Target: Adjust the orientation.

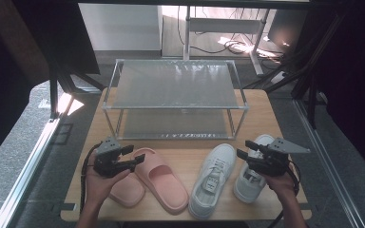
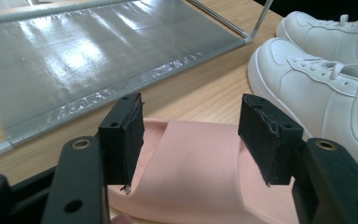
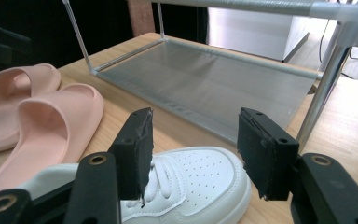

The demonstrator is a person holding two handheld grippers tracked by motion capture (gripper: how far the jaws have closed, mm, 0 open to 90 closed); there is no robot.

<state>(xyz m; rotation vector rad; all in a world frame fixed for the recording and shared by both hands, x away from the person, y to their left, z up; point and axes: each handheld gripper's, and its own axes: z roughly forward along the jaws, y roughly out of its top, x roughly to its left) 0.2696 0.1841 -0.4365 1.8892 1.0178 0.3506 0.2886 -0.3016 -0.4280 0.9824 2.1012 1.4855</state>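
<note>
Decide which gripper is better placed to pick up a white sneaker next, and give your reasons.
The right gripper: its open jaws already hover over a white sneaker, while the left gripper hangs above a pink slipper.

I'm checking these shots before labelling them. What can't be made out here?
- Left pink foam slipper, high view: the left gripper and the hand cover most of it.
- Right white lace-up sneaker, high view: its middle is behind the right gripper.
- Lower shelf of the grey metal-framed shoe rack, high view: the top shelf hides its back part.
- Sneaker heels, left gripper view: cut off by the right edge.
</note>
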